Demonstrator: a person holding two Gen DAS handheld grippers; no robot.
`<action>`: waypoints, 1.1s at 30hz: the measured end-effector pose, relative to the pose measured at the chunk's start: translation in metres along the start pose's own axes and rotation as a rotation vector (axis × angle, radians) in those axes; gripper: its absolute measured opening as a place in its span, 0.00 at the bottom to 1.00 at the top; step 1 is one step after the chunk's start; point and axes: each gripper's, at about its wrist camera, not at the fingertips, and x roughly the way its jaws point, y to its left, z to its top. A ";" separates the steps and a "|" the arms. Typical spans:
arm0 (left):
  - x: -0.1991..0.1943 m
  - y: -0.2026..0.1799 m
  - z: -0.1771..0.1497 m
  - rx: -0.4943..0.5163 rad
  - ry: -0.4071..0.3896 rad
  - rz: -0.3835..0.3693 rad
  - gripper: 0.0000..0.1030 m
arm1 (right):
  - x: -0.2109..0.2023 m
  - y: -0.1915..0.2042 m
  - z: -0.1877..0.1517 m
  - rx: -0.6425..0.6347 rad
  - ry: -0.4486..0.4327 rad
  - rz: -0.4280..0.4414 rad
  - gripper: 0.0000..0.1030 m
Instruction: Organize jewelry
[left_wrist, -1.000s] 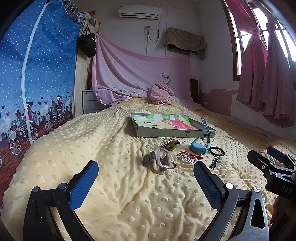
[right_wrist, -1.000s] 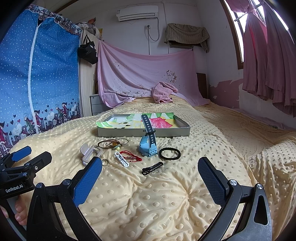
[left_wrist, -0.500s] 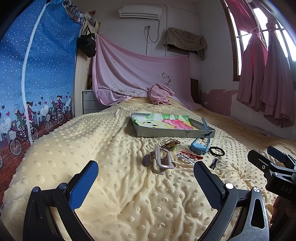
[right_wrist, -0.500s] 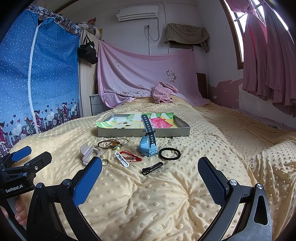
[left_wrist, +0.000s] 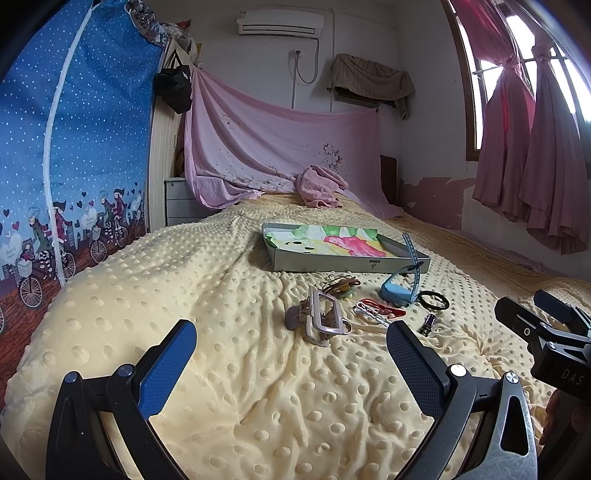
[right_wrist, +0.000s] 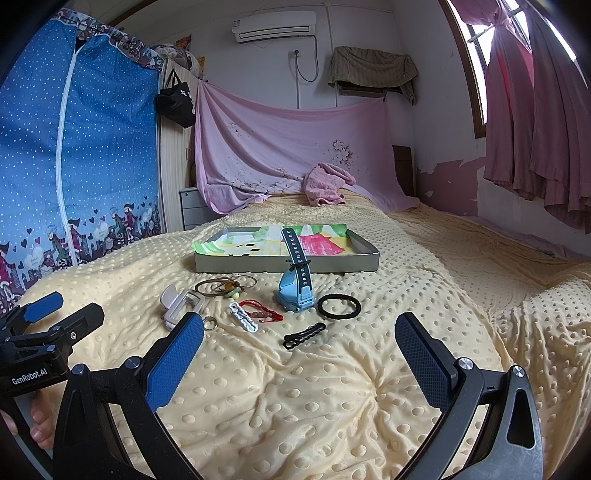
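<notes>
Right wrist view: both tools gape empty; the thin hair clip (right_wrist: 304, 335) may sink into the soft blanket (right_wrist: 332, 387) when pinched.

Both tools share one build. The left gripper (left_wrist: 291, 354) has black, angular arms, each ending in a long finger faced with a blue, finely cross-hatched pad; silver round screw heads sit at the arm joints, and a slotted, triangular cut-out pierces the scuffed arm at lower right of the frame. The right gripper (right_wrist: 299, 350) matches it: black frame, blue textured pads, silver screws. Seen from the right wrist camera, the left tool's body at the left edge carries white "GenRobot.AI" lettering, with fingers (right_wrist: 38, 417) wrapped beneath it.
</notes>
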 end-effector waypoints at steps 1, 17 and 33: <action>0.000 0.000 0.000 0.000 0.000 -0.001 1.00 | 0.000 0.000 0.000 0.000 0.000 0.000 0.99; -0.001 -0.001 0.000 0.002 0.000 0.000 1.00 | 0.000 0.000 0.000 0.000 0.000 0.000 0.99; 0.002 0.001 -0.002 -0.008 0.012 0.001 1.00 | 0.000 0.000 0.000 0.006 0.014 -0.006 0.99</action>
